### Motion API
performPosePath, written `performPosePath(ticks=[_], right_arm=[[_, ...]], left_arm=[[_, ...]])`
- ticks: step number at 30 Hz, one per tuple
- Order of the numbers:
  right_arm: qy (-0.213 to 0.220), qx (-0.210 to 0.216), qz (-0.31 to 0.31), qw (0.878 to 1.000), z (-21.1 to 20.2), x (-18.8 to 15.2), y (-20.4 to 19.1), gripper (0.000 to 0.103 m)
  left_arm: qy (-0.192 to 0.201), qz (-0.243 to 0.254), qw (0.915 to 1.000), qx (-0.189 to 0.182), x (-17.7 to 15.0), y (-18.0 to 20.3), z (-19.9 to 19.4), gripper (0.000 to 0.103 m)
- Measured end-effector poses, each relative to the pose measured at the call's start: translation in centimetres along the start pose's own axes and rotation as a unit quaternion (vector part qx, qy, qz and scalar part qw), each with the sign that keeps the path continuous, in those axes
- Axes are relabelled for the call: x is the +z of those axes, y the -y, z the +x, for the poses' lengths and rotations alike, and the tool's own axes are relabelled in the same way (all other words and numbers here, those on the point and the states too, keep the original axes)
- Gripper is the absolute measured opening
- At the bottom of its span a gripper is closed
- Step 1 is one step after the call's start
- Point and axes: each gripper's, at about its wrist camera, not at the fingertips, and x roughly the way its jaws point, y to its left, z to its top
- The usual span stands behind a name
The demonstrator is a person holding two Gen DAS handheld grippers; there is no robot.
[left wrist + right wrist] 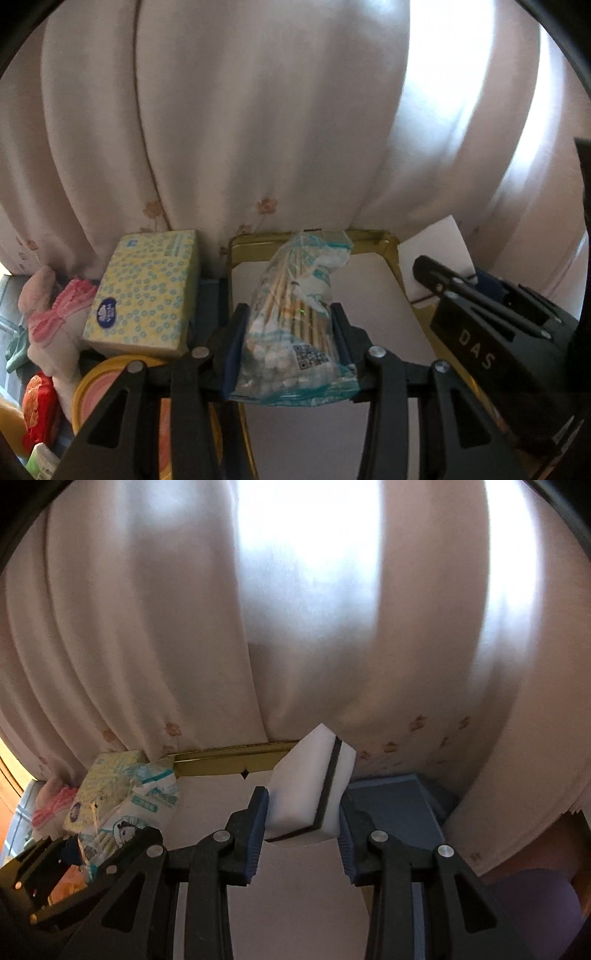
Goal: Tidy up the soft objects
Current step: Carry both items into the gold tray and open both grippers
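My left gripper (290, 317) is shut on a clear bag of cotton swabs (295, 325) with teal print, held above a gold-rimmed tray (391, 258) with a white floor. My right gripper (303, 801) is shut on a white sponge block with a dark middle layer (314, 786), also over the tray (229, 762). In the left wrist view the right gripper's black body (480, 332) shows at the right with the white sponge (439, 254) in it. In the right wrist view the swab bag (140, 812) and the left gripper's body (55, 878) show at the lower left.
A yellow tissue pack with blue dots (147, 291) stands left of the tray, beside a plush toy with a pink bow (51, 317), a red packet (37, 410) and a yellow-rimmed lid (110, 373). A blue box (399, 805) lies right of the tray. A pale curtain (258, 129) hangs behind.
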Motion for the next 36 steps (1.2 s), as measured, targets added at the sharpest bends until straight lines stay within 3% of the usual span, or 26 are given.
performPosePath(ticks=[6,12,13,14,16,19,21,25,28,31,36], right_arm=[[-0.041,0.007,0.008,0.999,2.7,1.3,0.2,0.038],[-0.091,0.048,0.023,0.994,5.3,1.3,0.2,0.042],[-0.093,0.050,0.023,0.994,5.5,1.2,0.1,0.046],[-0.095,0.055,0.023,0.994,5.6,1.1,0.1,0.049],[-0.100,0.074,0.035,0.992,5.7,0.9,0.4,0.062],[-0.080,0.092,0.065,0.990,4.6,1.0,1.4,0.068],[-0.064,0.100,0.067,0.991,3.5,1.0,1.8,0.068],[-0.020,0.105,0.075,0.991,0.5,0.5,2.5,0.068],[0.039,0.094,0.072,0.992,-2.7,-0.7,1.8,0.069],[0.084,0.072,0.067,0.992,-5.2,-2.2,0.9,0.075],[0.167,0.019,0.084,0.982,-8.6,-6.0,0.0,0.081]], left_arm=[[-0.037,-0.018,0.9991,0.008,1.2,0.0,2.4,0.042],[-0.062,-0.014,0.9978,0.020,1.6,0.5,4.1,0.044],[-0.073,-0.021,0.9970,0.014,1.5,0.4,4.5,0.050],[-0.079,-0.026,0.9965,0.011,1.6,0.4,4.7,0.064],[-0.086,-0.029,0.9958,0.014,1.6,0.6,4.9,0.073],[-0.088,-0.026,0.9957,0.014,1.6,1.0,5.0,0.086],[-0.083,-0.020,0.9963,0.008,1.6,1.4,4.7,0.088],[-0.037,-0.005,0.9991,0.022,1.5,2.0,2.3,0.100],[-0.001,0.000,0.9998,0.021,1.3,1.6,0.3,0.100],[0.042,0.002,0.9989,0.020,0.3,1.1,-2.1,0.101],[0.110,0.003,0.9930,0.042,-2.1,-0.8,-4.6,0.101]])
